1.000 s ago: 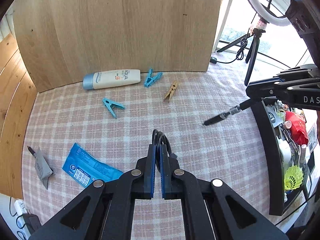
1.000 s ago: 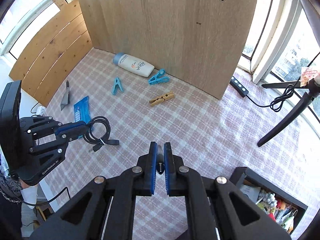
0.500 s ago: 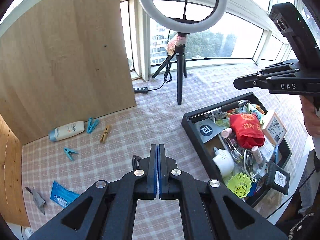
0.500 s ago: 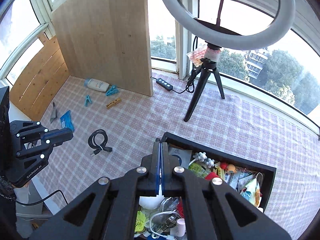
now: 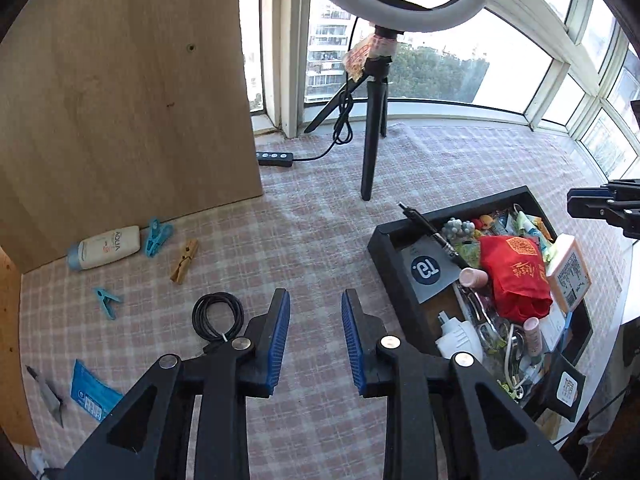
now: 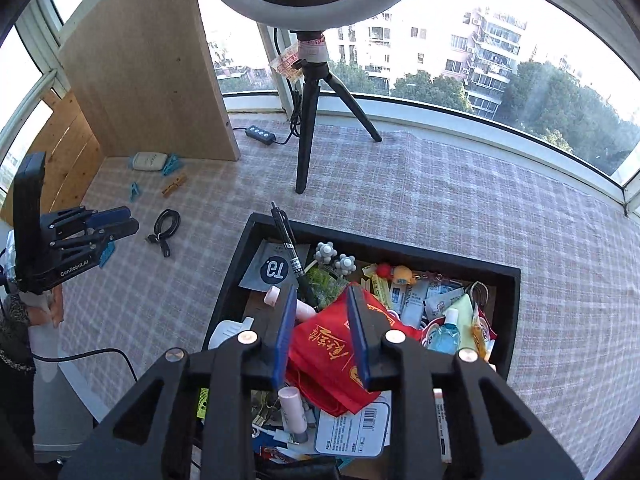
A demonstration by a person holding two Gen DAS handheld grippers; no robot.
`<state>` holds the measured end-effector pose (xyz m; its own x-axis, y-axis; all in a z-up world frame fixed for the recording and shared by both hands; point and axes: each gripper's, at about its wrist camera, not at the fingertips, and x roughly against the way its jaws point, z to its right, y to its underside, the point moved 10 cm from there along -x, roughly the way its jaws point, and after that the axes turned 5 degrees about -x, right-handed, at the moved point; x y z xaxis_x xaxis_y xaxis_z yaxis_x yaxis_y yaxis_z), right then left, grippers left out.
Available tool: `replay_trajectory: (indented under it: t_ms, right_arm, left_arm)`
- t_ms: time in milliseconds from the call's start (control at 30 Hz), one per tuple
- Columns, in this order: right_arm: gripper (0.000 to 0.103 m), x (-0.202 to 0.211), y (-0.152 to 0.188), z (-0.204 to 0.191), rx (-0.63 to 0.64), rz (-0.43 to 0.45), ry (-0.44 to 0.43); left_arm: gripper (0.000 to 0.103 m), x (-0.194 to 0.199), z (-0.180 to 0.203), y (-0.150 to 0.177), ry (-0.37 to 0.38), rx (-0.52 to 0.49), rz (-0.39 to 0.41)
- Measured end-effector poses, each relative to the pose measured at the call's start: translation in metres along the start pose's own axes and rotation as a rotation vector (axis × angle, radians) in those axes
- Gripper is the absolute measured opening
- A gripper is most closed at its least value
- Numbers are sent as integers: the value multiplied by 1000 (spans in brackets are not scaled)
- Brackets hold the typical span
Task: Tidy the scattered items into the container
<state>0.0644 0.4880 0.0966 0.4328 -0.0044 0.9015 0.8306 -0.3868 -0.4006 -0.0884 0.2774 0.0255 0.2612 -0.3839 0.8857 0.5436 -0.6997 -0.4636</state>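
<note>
My left gripper (image 5: 315,300) is open and empty above the checked cloth, just right of a coiled black cable (image 5: 217,316). My right gripper (image 6: 321,296) is open and empty, hovering over the black container (image 6: 240,264), which is full of small items. A black pen (image 6: 289,242) leans on the container's near-left rim. Scattered at the left are a white lotion bottle (image 5: 106,247), two blue clothespins (image 5: 158,235) (image 5: 106,302), a wooden clothespin (image 5: 184,260), a blue packet (image 5: 92,394) and a grey utility knife (image 5: 46,390).
A ring light on a black tripod (image 5: 374,136) stands behind the container, with its cord and a power strip (image 5: 274,158). An upright wooden board (image 5: 120,92) closes the back left. Windows run along the far edge.
Both grippers have opened; they were shut half a second ago. The left one let go of the cable, now lying on the cloth. Both views swung right toward the container.
</note>
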Motion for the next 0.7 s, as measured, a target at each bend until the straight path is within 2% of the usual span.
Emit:
replay_trajectory:
  t_ms: [133,233,367,500,567,600,633,667,700]
  right_arm:
    - [35,-23,-8,-19,-3,-26,-27]
    - [35,-38,-15,-34,13,-36,-29]
    - [35,-52,-20,-51,18,-59,-48]
    - [35,-56,-21,-59,28,-68,-44]
    - [35,-55,-21,-60,21,-67,-51]
    - [35,-53,-21,-60,16,-62,-51]
    - [35,-51,-22,-58,10,-55,-50]
    - [35,-49,-22,-57,4,-49,-48]
    - [35,-47,-23,-54,-4,-42,-45]
  left_arm:
    - [31,-32,-61,20,-42,111,-69]
    - [32,-57,-82,31,-53,119,-117]
    - [32,-89,-89,38,-38,128,-172]
    - [31,-114,-88,42,-58,92,-224]
    - [31,-116,-86,40,-69,71,-209]
    - [30,-116,-84,39,-66,68,-205]
    - [25,-116,-83,39,-64,62,-202]
    - [16,-115,-82,38,-69,56,-200]
    - [14,-114,-81,39,-65,57,-198]
